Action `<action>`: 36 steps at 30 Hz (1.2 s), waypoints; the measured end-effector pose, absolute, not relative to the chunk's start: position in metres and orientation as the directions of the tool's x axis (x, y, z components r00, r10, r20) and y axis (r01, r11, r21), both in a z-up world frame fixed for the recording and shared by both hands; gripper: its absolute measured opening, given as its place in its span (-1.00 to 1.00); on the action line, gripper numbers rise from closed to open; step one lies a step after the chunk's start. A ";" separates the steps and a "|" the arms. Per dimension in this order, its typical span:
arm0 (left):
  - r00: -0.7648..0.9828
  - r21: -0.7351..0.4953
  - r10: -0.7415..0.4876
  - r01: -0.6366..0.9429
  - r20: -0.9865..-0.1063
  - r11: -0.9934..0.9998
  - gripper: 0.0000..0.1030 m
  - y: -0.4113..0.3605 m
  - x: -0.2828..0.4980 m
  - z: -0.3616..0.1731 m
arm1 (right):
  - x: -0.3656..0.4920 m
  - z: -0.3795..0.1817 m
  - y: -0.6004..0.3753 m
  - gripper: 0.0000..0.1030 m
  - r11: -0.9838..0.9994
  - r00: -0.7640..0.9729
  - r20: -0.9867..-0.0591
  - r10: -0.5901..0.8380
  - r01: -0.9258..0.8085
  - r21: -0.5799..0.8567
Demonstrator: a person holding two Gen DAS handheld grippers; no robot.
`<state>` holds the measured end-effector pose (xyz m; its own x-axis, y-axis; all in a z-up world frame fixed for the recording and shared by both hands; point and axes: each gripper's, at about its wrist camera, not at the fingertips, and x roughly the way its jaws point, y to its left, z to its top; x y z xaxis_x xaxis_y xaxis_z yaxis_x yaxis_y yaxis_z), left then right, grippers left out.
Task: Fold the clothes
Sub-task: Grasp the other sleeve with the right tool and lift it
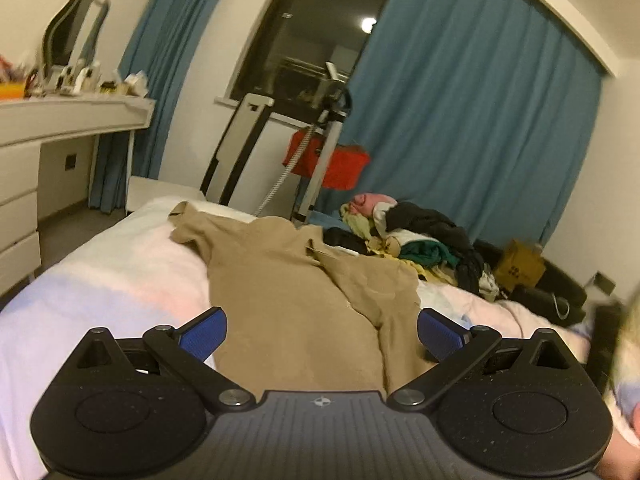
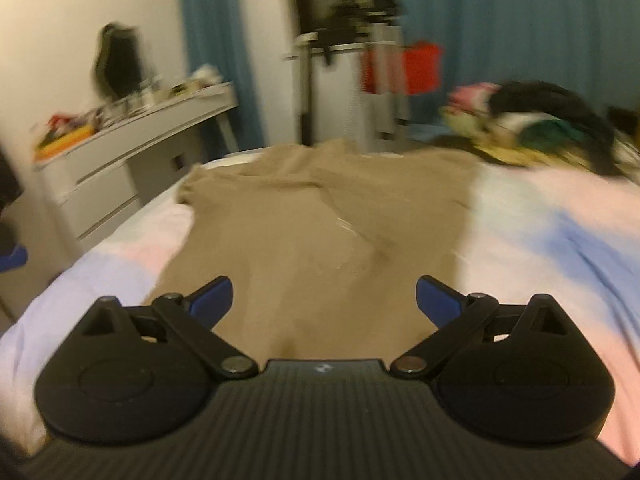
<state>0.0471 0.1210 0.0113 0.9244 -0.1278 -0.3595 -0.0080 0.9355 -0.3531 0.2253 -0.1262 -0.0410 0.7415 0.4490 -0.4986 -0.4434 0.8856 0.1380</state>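
Observation:
A tan garment (image 1: 280, 276) lies spread along the bed, its right part folded over toward the middle. It also shows in the right wrist view (image 2: 312, 216), which is blurred. My left gripper (image 1: 322, 334) is open and empty, held above the garment's near end. My right gripper (image 2: 324, 300) is open and empty, also above the garment's near end. A blue pad at the right wrist view's left edge (image 2: 12, 258) looks like part of the left gripper.
The bed has a pale pink and blue cover (image 1: 100, 280). A pile of mixed clothes (image 1: 424, 240) lies at the far right of the bed. A white dresser (image 1: 60, 128) with a mirror stands left. A tripod stand (image 1: 324, 140) and blue curtains (image 1: 480, 120) are behind.

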 end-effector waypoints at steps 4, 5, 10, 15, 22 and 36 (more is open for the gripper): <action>0.924 -0.411 -0.091 -0.076 -0.372 0.908 0.99 0.151 0.058 -0.001 | 0.294 -0.049 -0.044 0.93 0.831 0.676 -0.511 0.532 -0.534 0.158; 0.926 -0.420 -0.069 -0.102 -0.372 0.902 0.99 0.157 0.061 -0.005 | 0.308 -0.051 -0.022 0.93 0.818 0.668 -0.506 0.546 -0.555 0.151; 0.912 -0.438 0.051 -0.244 -0.406 0.865 0.99 0.189 0.082 -0.030 | 0.373 -0.061 0.094 0.93 0.770 0.637 -0.495 0.591 -0.629 0.110; 0.886 -0.456 0.111 -0.335 -0.450 0.825 0.98 0.207 0.105 -0.050 | 0.420 -0.078 0.181 0.93 0.754 0.629 -0.514 0.583 -0.654 0.056; 0.871 -0.463 0.148 -0.384 -0.468 0.799 0.98 0.210 0.110 -0.060 | 0.452 -0.089 0.203 -0.83 0.803 0.663 -0.547 0.510 -0.596 0.026; 0.866 -0.451 0.265 -0.456 -0.425 0.767 0.98 0.197 0.082 -0.042 | 0.446 0.027 -0.011 -0.87 0.892 0.863 -0.245 0.442 -0.394 0.224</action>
<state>0.0822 0.1970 -0.0416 0.8657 0.2652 -0.4246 -0.4561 0.7672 -0.4510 0.4458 -0.0114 0.0269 0.8627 0.4424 -0.2451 -0.3937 0.8916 0.2237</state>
